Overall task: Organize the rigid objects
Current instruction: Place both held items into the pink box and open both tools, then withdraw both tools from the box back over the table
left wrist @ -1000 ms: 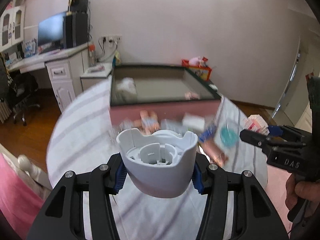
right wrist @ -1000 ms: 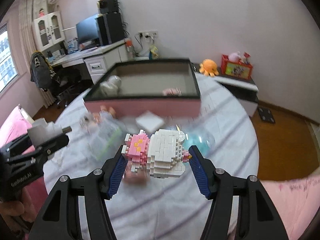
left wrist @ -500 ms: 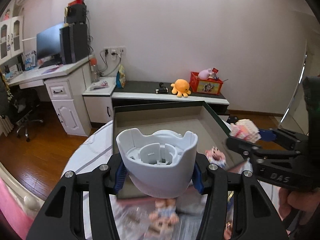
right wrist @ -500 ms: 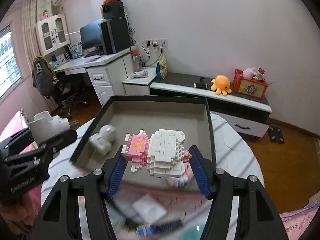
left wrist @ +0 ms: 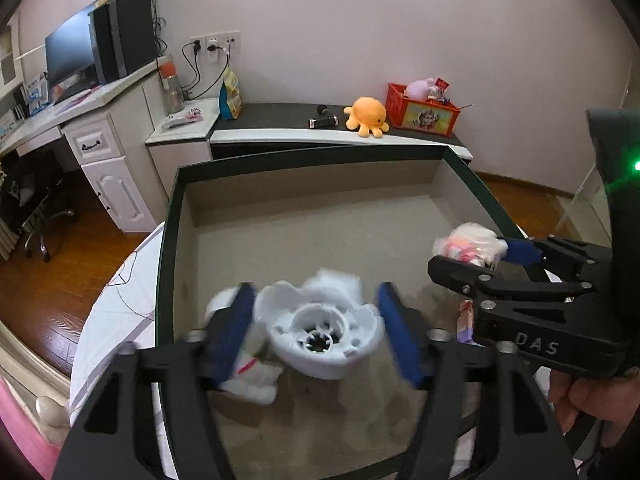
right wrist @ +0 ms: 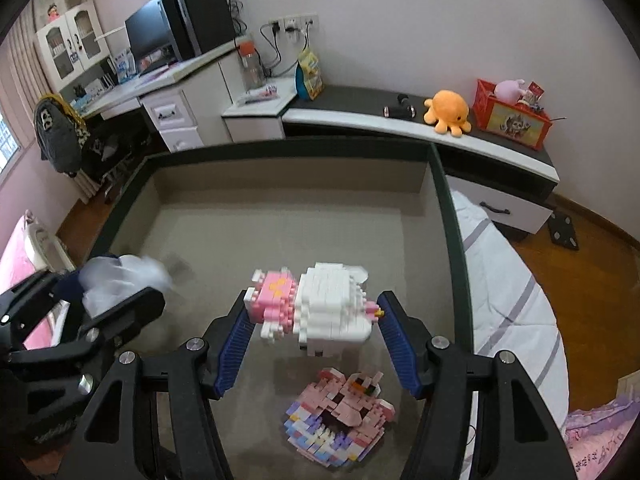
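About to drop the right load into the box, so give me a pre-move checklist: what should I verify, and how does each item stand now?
1. Left gripper jaws spread off the white plastic part: ok.
2. White plastic part inside the box: ok.
3. White plastic part at rest: cannot tell, it is blurred.
4. Right gripper shut on the brick figure: ok.
5. Brick figure above the box floor: ok.
6. Landing spot free: not ok, a pink brick model lies close beneath, on the near side. The floor farther in is bare.
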Action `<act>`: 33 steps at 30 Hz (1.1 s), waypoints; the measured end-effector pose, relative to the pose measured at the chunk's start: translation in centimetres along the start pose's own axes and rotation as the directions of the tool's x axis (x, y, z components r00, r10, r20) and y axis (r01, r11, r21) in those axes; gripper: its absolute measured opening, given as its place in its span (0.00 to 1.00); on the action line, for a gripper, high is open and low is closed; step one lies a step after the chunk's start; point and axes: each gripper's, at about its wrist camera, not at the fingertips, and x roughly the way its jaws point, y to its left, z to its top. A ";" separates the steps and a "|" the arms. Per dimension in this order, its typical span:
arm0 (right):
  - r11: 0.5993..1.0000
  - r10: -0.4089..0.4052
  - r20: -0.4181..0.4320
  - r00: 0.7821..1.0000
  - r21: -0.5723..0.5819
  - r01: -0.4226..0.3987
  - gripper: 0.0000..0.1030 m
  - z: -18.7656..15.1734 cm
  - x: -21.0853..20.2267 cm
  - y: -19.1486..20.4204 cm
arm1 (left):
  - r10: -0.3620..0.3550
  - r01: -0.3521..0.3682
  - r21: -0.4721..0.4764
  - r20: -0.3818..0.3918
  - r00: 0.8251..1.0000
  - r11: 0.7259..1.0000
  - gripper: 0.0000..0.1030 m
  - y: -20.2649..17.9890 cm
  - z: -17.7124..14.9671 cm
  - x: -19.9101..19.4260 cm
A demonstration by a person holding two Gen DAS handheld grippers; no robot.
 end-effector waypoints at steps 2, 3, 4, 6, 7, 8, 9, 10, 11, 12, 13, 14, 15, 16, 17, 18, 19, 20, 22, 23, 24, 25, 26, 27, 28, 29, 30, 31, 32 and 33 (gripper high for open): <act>1.000 -0.004 -0.014 1.000 -0.011 0.004 0.71 -0.1 0.4 0.1 | 0.016 -0.016 -0.009 0.039 0.999 1.000 0.93 0.2 -0.1 -0.9; 1.000 -0.010 -0.019 1.000 -0.018 0.010 0.81 -0.2 0.4 0.2 | 0.020 -0.019 -0.013 0.055 0.998 1.000 0.96 0.2 -0.3 -1.3; 1.000 -0.020 -0.018 1.000 -0.019 0.020 0.82 -0.4 0.4 0.3 | 0.018 -0.016 -0.020 0.074 0.997 1.000 0.97 0.4 -0.3 -1.8; 1.000 -0.011 -0.021 1.000 0.003 0.011 0.83 -0.5 0.2 0.1 | 0.024 -0.021 -0.032 0.097 0.995 0.999 0.99 0.8 -0.4 -2.8; 1.000 0.000 -0.022 1.000 0.021 0.000 0.88 -0.4 0.1 0.0 | 0.034 -0.030 -0.040 0.111 0.993 0.999 0.99 1.0 -0.6 -3.5; 0.999 0.000 -0.018 1.000 0.037 0.001 0.94 -0.5 -0.2 -0.1 | 0.039 -0.033 -0.047 0.123 0.992 0.998 0.99 1.1 -0.7 -4.1; 0.999 -0.001 0.001 1.000 0.043 0.001 1.00 -0.7 -0.8 0.0 | 0.040 -0.034 -0.053 0.132 0.990 0.998 1.00 1.3 -0.8 -4.7; 0.999 0.005 0.024 1.000 0.048 -0.006 1.00 -1.0 -1.5 0.1 | 0.042 -0.033 -0.060 0.147 0.988 0.998 1.00 1.6 -1.0 -5.4; 0.999 0.008 0.033 0.999 0.053 -0.010 1.00 -1.0 -1.8 0.3 | 0.050 -0.039 -0.067 0.167 0.985 0.997 1.00 1.7 -1.4 -6.4; 0.998 0.013 0.055 0.998 0.066 -0.017 1.00 -1.2 -2.6 0.4 | 0.057 -0.045 -0.070 0.176 0.983 0.997 1.00 1.8 -1.7 -7.0; 0.997 0.014 0.079 0.997 0.081 -0.020 1.00 -1.5 -3.6 0.5 | 0.067 -0.053 -0.075 0.188 0.980 0.996 1.00 1.9 -2.1 -7.9; 0.996 0.016 0.099 0.995 0.089 -0.025 1.00 -1.7 -4.4 0.6 | 0.073 -0.058 -0.081 0.196 0.978 0.995 1.00 2.0 -2.5 -8.7; 0.995 0.017 0.115 0.993 0.093 -0.028 1.00 -1.9 -5.1 0.8 | 0.077 -0.060 -0.086 0.201 0.977 0.994 1.00 2.1 -2.7 -9.3; 0.995 0.013 0.132 0.991 0.096 -0.026 1.00 -2.1 -5.9 1.0 | 0.080 -0.062 -0.091 0.209 0.975 0.994 1.00 2.3 -3.0 -10.0; 0.995 0.003 0.155 0.988 0.098 -0.019 1.00 -2.5 -7.0 1.3 | 0.086 -0.067 -0.095 0.218 0.972 0.993 1.00 2.3 -3.6 -11.0; 0.995 -0.003 0.183 0.983 0.101 -0.016 1.00 -3.0 -8.3 1.6 | 0.090 -0.069 -0.097 0.223 0.971 0.993 1.00 2.4 -3.8 -11.5; 0.995 -0.002 0.211 0.977 0.102 -0.020 1.00 -3.6 -9.6 2.0 | 0.095 -0.074 -0.098 0.229 0.969 0.992 1.00 2.5 -4.2 -12.2; 0.995 -0.002 0.225 0.974 0.102 -0.021 1.00 -3.9 -10.3 2.1 | 0.102 -0.081 -0.098 0.235 0.967 0.992 1.00 2.5 -4.7 -12.9; 0.995 -0.013 0.264 0.964 0.101 -0.014 1.00 -5.0 -12.5 2.8 | 0.114 -0.093 -0.097 0.247 0.962 0.991 1.00 2.5 -5.5 -14.3; 0.995 -0.016 0.290 0.957 0.096 -0.012 1.00 -5.8 -13.9 3.2 | 0.115 -0.093 -0.097 0.254 0.960 0.991 1.00 2.4 -6.2 -15.2; 0.996 -0.019 0.305 0.952 0.094 -0.011 1.00 -6.4 -14.7 3.5 | 0.114 -0.091 -0.098 0.258 0.959 0.991 1.00 2.4 -6.6 -15.8; 0.996 -0.025 0.322 0.946 0.094 -0.006 1.00 -7.2 -15.8 3.8 | 0.114 -0.091 -0.100 0.261 0.959 0.991 1.00 2.2 -6.8 -16.2; 0.996 -0.028 0.330 0.943 0.094 -0.003 1.00 -7.5 -16.3 4.3 | 0.114 -0.090 -0.100 0.263 0.958 0.991 1.00 2.1 -7.4 -16.8; 0.996 -0.028 0.346 0.938 0.094 -0.004 1.00 -8.2 -17.3 4.5 | 0.114 -0.090 -0.099 0.265 0.957 0.991 1.00 2.0 -7.9 -17.4; 0.996 -0.027 0.357 0.934 0.091 -0.006 1.00 -8.7 -17.9 4.8 | 0.115 -0.092 -0.097 0.267 0.957 0.991 1.00 1.8 -8.4 -18.0; 0.996 -0.030 0.373 0.927 0.087 -0.003 1.00 -9.6 -18.9 5.2 | 0.119 -0.097 -0.096 0.271 0.955 0.991 1.00 1.6 -9.0 -18.6; 0.996 -0.039 0.382 0.923 0.087 0.006 1.00 -10.2 -19.6 5.4 | 0.123 -0.100 -0.096 0.275 0.954 0.990 1.00 1.5 -9.5 -19.1; 0.996 -0.051 0.394 0.918 0.090 0.017 1.00 -10.9 -20.3 5.5 | 0.123 -0.100 -0.096 0.276 0.953 0.990 1.00 1.5 -10.0 -19.6; 0.995 -0.060 0.404 0.913 0.092 0.025 1.00 -11.4 -20.8 5.7 | 0.120 -0.097 -0.096 0.278 0.953 0.991 1.00 1.4 -10.6 -20.2; 0.995 -0.077 0.422 0.903 0.093 0.041 1.00 -12.3 -21.7 6.0 | 0.119 -0.095 -0.100 0.282 0.952 0.990 1.00 1.4 -11.2 -20.8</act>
